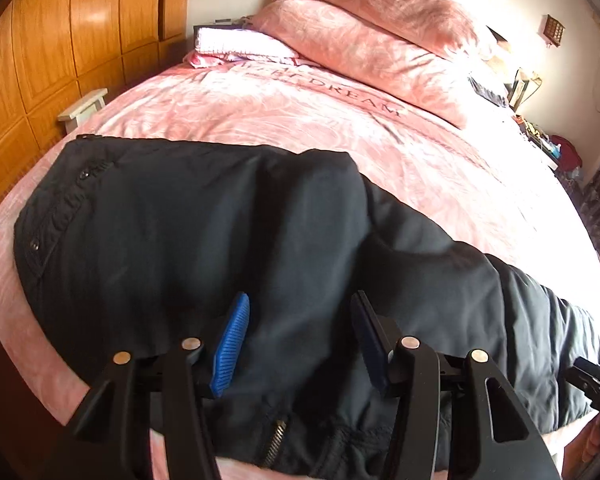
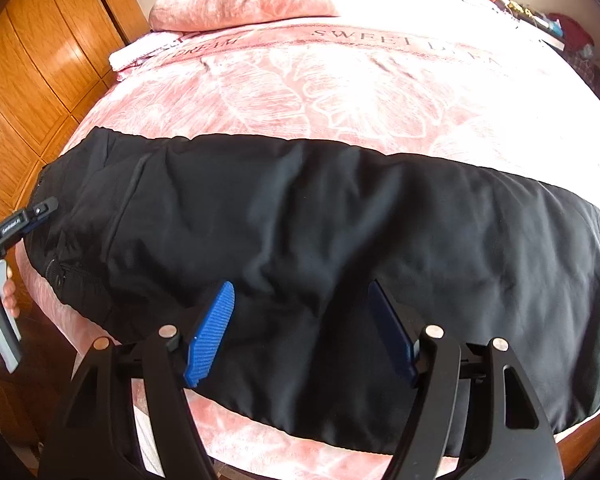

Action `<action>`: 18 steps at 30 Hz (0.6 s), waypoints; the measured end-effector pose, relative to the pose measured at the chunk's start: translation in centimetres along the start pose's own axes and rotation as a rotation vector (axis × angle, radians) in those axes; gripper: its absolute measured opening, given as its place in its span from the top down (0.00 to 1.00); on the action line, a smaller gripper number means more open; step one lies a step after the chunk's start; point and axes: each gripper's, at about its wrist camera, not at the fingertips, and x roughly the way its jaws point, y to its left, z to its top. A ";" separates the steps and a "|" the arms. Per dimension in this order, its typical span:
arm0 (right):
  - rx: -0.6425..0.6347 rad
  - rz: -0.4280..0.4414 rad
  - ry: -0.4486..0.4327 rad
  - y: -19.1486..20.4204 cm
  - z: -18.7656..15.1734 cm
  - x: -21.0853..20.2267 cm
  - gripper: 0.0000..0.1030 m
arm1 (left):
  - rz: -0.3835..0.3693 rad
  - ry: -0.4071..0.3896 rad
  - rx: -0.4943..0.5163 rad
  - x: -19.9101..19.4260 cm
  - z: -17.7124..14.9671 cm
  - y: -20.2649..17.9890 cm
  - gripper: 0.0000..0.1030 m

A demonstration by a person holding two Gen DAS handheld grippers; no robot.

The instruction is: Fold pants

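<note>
Black pants (image 2: 320, 240) spread lengthwise along near edge of pink bed (image 2: 340, 92), waistband at left. Left gripper (image 1: 300, 312) above waist end, fingers apart, nothing between. Right gripper (image 2: 304, 300) over leg section, fingers apart, empty. Pillows (image 1: 372, 36) far behind.

Black pants (image 2: 320, 240) lie on a pink bedspread (image 2: 340, 92) with a white leaf pattern; gripper pads (image 2: 212, 332) are blue, the wardrobe (image 1: 60, 40) orange-brown wood
</note>
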 end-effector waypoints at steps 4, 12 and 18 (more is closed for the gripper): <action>0.022 0.008 0.013 -0.1 -0.1 0.4 0.32 | 0.026 0.033 0.021 2.7 2.3 0.6 0.49; -0.028 -0.004 0.042 1.5 -0.3 2.0 0.31 | 0.055 0.102 0.017 4.5 1.7 1.6 0.47; 0.003 0.007 0.019 0.6 -0.3 0.9 0.31 | 0.008 0.051 0.066 1.2 -0.4 -0.9 0.35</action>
